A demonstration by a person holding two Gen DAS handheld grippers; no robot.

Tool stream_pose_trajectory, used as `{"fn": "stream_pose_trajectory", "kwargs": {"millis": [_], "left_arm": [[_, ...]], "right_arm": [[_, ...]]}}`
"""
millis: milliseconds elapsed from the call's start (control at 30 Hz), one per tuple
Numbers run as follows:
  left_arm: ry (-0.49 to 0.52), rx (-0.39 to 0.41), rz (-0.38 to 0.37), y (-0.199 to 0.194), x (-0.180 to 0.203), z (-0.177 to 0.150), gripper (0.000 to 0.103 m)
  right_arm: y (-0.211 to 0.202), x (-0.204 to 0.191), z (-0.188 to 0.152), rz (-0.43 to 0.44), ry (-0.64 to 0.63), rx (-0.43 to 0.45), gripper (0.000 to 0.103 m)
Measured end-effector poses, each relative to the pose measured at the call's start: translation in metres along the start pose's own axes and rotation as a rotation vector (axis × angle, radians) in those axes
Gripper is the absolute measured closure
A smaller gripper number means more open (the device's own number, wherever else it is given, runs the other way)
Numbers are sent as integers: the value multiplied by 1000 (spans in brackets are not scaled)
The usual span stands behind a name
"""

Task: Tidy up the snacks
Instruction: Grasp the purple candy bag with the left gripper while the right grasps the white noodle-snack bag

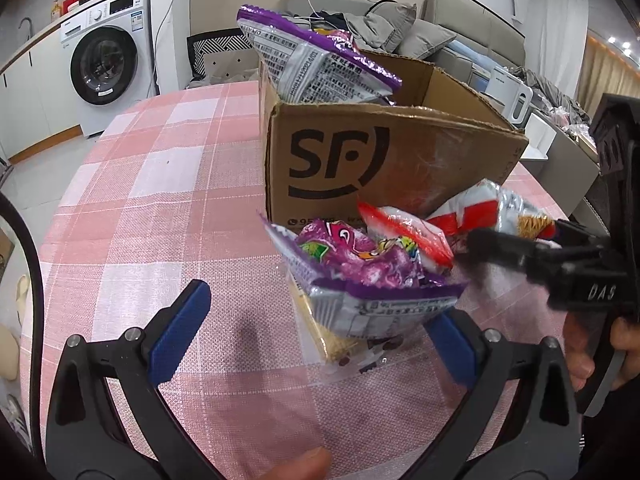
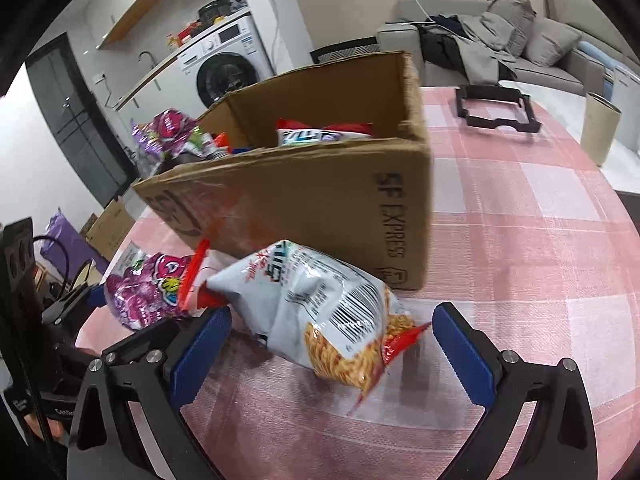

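Pink checked tablecloth (image 1: 160,184) lay bare left of the SF cardboard box (image 1: 384,160), at whose near wall a purple snack bag (image 1: 360,276) and white noodle-snack bag (image 2: 320,312) sat between the spread left gripper (image 1: 320,328) and spread right gripper (image 2: 332,344).

The right hand-held gripper (image 2: 330,350) stands wide open around a white-and-red crinkled snack bag (image 2: 320,312) lying on the pink checked bench (image 2: 520,240). Behind sits a brown cardboard box (image 2: 320,200) (snacks inside); a purple packet (image 2: 148,292) lies left, possibly touching the bag.
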State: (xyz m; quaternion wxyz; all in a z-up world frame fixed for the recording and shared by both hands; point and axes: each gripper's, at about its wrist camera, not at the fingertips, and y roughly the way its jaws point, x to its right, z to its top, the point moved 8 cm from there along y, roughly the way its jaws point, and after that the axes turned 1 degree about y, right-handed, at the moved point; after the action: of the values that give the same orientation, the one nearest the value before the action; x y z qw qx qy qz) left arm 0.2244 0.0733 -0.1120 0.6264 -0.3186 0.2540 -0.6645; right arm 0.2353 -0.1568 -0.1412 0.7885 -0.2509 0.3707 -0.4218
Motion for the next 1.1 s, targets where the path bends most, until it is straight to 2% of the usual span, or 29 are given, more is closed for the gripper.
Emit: {"fn": "stream_pose_trajectory", "kwargs": {"millis": [267,400,600,767,833,867,967,1000,1033,1100], "left_arm": [[-18,-14,-28,5,2,-4,1],[-18,-16,-46,10,3,-4,2],[-17,-14,-72,13,5,-4,5],[-44,1,-99,12,3,-2,10],[-56,11,-106,11,1,-1,15],[-60,16,-113,10,0,-1,18],[-64,26,-142,9,0,0,37],[-60,28,-153,8,2,-1,47],[-53,28,-161,8,4,-1,51],[-38,39,-147,6,5,-1,53]], "right_arm": [[-2,14,3,11,37,4,2],[0,11,2,14,28,6,9],[0,11,2,29,35,18,11],[-2,11,1,37,30,24,17],[-4,10,0,42,23,30,19],[-5,10,0,43,20,30,23],[-7,11,-1,47,9,28,27],[-8,11,-2,53,9,31,27],[-9,12,-2,55,7,33,28],[-11,12,-2,60,2,36,30]]}}
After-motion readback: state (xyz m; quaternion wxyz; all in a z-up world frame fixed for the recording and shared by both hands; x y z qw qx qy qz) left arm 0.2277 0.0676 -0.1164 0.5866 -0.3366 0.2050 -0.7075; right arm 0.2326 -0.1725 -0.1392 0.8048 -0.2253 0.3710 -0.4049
